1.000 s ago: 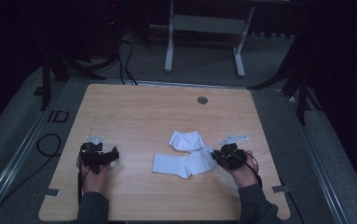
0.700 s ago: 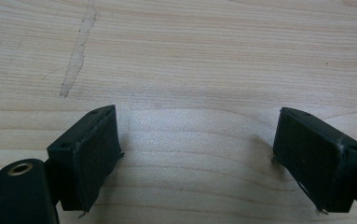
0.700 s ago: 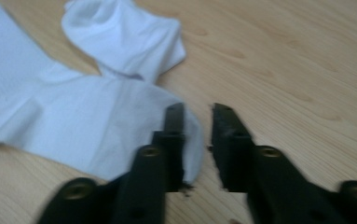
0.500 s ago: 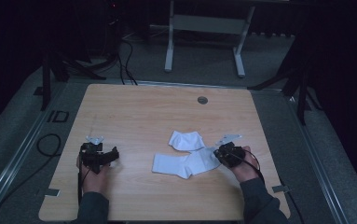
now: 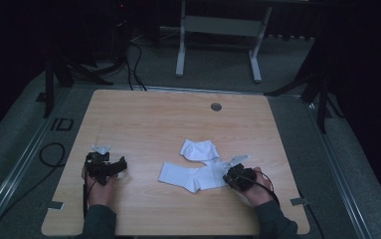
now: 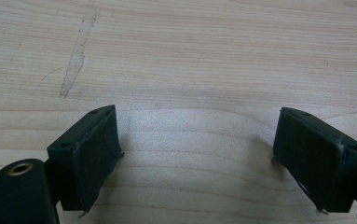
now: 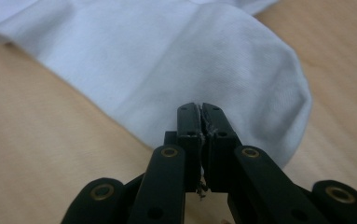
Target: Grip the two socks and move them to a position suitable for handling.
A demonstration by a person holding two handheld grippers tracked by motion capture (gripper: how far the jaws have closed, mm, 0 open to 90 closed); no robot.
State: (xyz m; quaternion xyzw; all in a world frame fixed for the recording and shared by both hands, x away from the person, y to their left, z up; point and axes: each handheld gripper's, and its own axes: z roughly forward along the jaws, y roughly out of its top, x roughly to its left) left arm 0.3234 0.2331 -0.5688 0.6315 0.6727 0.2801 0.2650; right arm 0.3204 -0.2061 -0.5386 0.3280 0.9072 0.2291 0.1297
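— While the wooden table (image 5: 143,114) lies mostly bare, where are the socks?
— The long white sock (image 5: 190,177) lies flat right of the table's middle; the smaller folded sock (image 5: 199,149) touches it just behind.
— And the tongs?
— The right gripper (image 7: 200,108), jaws together with nothing visibly between them, sits at the long sock's near end. The left gripper (image 6: 197,149), jaws apart, is well left of it.
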